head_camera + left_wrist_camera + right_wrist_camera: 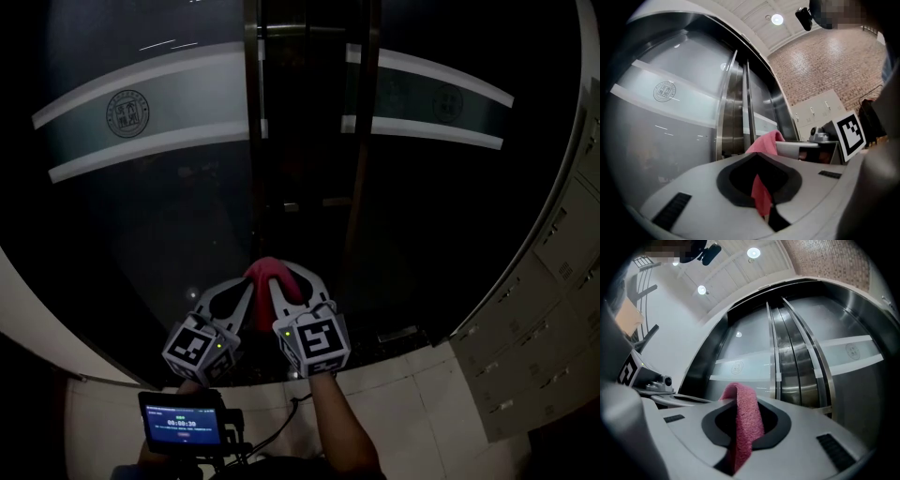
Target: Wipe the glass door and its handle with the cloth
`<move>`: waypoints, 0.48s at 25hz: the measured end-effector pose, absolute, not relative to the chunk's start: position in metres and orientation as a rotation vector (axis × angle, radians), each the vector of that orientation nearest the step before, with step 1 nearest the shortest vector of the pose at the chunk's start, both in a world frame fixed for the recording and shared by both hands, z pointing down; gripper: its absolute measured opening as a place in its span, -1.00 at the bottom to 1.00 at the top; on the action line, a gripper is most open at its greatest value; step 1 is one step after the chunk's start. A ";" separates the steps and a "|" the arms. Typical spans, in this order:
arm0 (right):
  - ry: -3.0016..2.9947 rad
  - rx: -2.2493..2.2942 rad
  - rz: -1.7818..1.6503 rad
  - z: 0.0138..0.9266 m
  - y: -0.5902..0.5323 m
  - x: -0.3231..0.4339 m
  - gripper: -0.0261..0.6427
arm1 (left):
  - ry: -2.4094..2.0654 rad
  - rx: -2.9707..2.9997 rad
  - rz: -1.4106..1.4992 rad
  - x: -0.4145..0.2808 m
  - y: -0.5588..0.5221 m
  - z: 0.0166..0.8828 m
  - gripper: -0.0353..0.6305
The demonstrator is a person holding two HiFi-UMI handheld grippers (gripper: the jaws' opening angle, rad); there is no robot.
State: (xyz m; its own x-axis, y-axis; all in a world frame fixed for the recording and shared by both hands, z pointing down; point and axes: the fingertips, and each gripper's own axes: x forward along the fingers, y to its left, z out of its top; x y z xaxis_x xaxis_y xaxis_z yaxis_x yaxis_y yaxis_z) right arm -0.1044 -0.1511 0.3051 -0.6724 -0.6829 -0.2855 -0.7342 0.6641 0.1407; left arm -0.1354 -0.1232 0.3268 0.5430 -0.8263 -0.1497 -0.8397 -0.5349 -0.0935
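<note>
Ahead, a dark glass door (159,216) with a frosted band is split by steel uprights (255,141) and flanked by pale lockers (553,281). Low before it, a pink terry cloth (270,272) is clamped between the left tongs (757,158) and the right tongs (740,401).

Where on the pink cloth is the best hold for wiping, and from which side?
Probably by its two ends, from the person's side, as now: the left gripper and right gripper each pinch one end of the cloth, so its middle arches past the jaw tips as a pad facing the glass door.
</note>
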 end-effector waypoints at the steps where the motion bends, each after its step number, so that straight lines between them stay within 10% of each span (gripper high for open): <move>1: 2.668 -1.160 0.366 0.300 -0.155 -0.107 -0.82 | 1.413 -2.623 0.129 -0.138 -0.125 0.325 -0.86; 12: 2.645 -1.234 0.513 0.238 -0.280 -0.115 -0.82 | 1.471 -2.538 0.144 -0.164 -0.185 0.318 -0.86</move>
State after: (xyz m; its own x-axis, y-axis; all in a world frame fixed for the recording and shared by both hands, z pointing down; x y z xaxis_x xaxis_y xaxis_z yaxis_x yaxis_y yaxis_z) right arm -0.1153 -0.2798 0.2382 -0.6401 -0.7068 -0.3013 -0.7682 0.5965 0.2327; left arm -0.1642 -0.1853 0.3177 0.4989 -0.8465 -0.1859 -0.8665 -0.4828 -0.1269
